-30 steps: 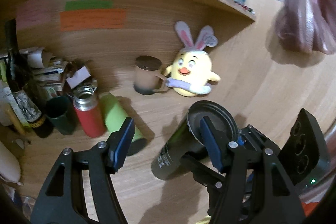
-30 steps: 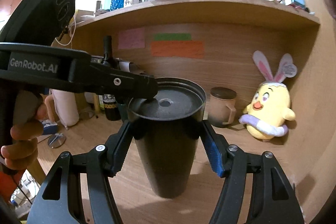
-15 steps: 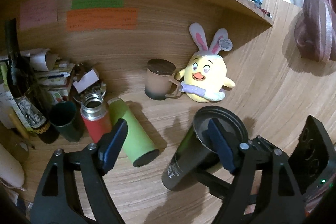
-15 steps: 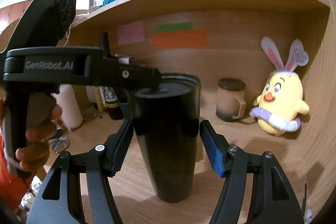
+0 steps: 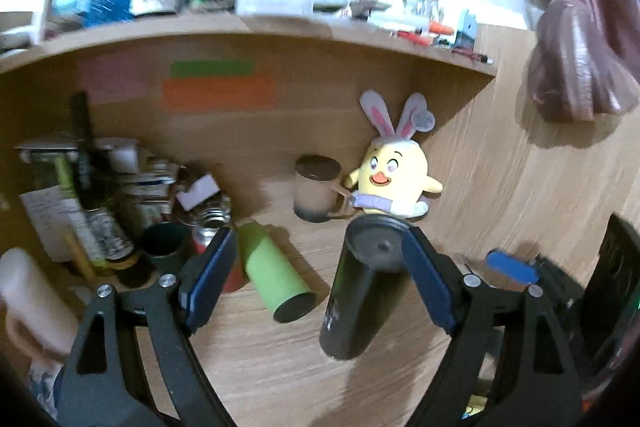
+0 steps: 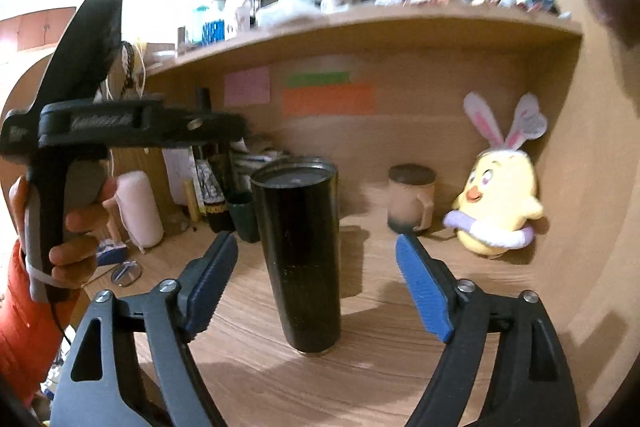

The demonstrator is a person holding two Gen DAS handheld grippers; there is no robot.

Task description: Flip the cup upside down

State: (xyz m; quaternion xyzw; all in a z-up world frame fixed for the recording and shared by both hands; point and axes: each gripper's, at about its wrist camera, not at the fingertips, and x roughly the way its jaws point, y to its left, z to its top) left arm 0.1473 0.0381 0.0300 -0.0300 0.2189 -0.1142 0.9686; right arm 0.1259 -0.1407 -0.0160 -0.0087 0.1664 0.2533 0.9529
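A tall black tumbler (image 6: 298, 255) stands on the wooden desk with its flat base up. My right gripper (image 6: 316, 287) is open, its blue pads either side of the tumbler and clear of it. In the left wrist view the tumbler (image 5: 360, 287) stands just left of my right finger. My left gripper (image 5: 316, 279) is open and empty, above the desk; it also shows in the right wrist view (image 6: 224, 127), held high to the left of the tumbler's top. The right gripper's blue pad (image 5: 510, 267) shows at the right.
A light green bottle (image 5: 276, 275) lies on the desk. A red flask (image 5: 212, 243), a dark green cup (image 5: 164, 243) and a wine bottle (image 5: 88, 179) crowd the back left. A lidded mug (image 6: 410, 199) and a yellow plush chick (image 6: 500, 195) stand at the back.
My right gripper has opened and let go of the tumbler, which now stands alone. My left gripper has lifted off the tumbler's top and drawn back to the left.
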